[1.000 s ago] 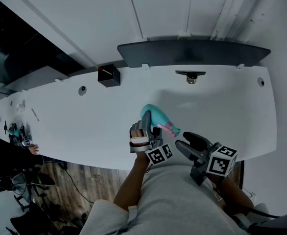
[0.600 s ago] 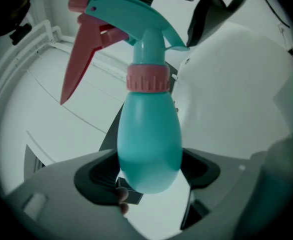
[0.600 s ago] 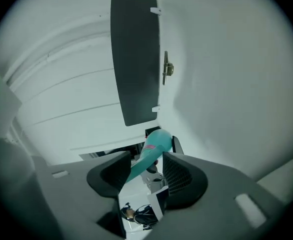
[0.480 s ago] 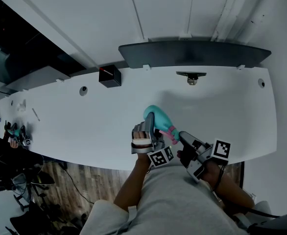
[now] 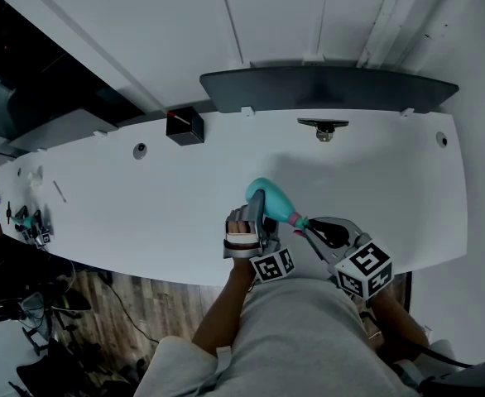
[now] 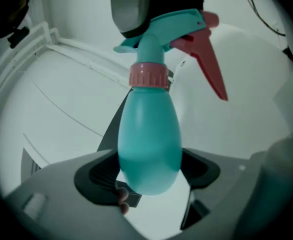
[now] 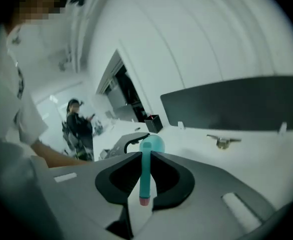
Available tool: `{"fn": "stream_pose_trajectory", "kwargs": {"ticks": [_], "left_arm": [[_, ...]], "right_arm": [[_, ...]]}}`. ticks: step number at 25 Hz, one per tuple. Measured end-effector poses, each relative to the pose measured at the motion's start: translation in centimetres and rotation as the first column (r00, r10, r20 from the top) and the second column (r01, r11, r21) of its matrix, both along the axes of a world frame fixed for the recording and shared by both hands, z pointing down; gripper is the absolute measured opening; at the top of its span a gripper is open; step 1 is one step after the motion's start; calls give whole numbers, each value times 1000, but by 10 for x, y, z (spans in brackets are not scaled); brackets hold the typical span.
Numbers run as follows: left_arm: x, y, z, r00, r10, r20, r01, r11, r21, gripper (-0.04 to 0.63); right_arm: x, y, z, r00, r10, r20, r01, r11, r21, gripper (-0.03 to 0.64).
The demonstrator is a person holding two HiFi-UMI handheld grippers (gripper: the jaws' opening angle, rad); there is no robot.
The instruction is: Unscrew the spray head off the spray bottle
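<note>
Bottle work over white table (image 5: 375, 180). Teal spray bottle (image 5: 271, 197) (image 6: 149, 144) is held off the surface, nearer the person than the black box (image 5: 184, 126) (image 7: 153, 123) and to its right. It is tilted, neck pointing away from the box.

- Left gripper (image 5: 263, 209) (image 6: 149, 171): jaws spread wide, clamped on both sides of the bottle's fat lower body.
- Right gripper (image 5: 309, 224) (image 7: 145, 174): jaws closing, pads against either side of the teal spray head (image 5: 296, 219) (image 6: 171, 26) (image 7: 145, 176).
- Pink collar (image 6: 148, 75) sits at the neck; pink-red trigger (image 6: 209, 64) hangs from the head.
- Bottle wall is opaque; contents cannot be told.
- Inside of the black box cannot be made out.
- Right of the box, on the table's far side: dark panel (image 5: 325, 89) (image 7: 236, 104).
</note>
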State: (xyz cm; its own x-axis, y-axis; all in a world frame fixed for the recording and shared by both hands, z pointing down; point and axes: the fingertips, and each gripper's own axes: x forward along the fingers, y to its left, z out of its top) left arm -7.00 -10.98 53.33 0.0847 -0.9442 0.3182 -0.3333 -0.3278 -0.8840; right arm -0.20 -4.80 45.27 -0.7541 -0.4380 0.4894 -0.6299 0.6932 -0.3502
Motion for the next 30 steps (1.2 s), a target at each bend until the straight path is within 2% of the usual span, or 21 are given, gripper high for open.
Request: {"fn": "stream_pose_trajectory", "kwargs": {"ticks": [3, 7, 13, 22, 23, 25, 28, 30], "left_arm": [[4, 3, 5, 1000, 15, 2, -15, 1000, -13, 371], [5, 4, 9, 1000, 22, 7, -22, 999, -25, 371], [3, 4, 11, 1000, 25, 15, -25, 999, -30, 371], [2, 5, 18, 999, 10, -39, -13, 996, -89, 371], [-1, 3, 19, 999, -7, -42, 3, 995, -98, 370], [-10, 1, 22, 997, -45, -56, 38, 992, -117, 370], [-20, -2, 23, 994, -78, -77, 68, 990, -125, 371], [-24, -2, 24, 987, -109, -114, 93, 985, -143, 371]], "right_arm": [[-3, 6, 2, 967, -120, -224, 160, 972, 172, 55], [-8, 13, 4, 885, -194, -422, 330, 902, 277, 55], [-14, 19, 8, 775, -207, -597, 472, 818, 329, 55], [-15, 25, 12, 602, -164, -781, 675, 627, 389, 55], [-14, 25, 12, 594, -160, -788, 683, 618, 389, 55], [-12, 24, 10, 607, -156, -779, 674, 621, 400, 55], [-9, 22, 3, 659, -151, -737, 629, 647, 430, 55], [-8, 20, -1, 694, -148, -704, 595, 668, 446, 55]]}}
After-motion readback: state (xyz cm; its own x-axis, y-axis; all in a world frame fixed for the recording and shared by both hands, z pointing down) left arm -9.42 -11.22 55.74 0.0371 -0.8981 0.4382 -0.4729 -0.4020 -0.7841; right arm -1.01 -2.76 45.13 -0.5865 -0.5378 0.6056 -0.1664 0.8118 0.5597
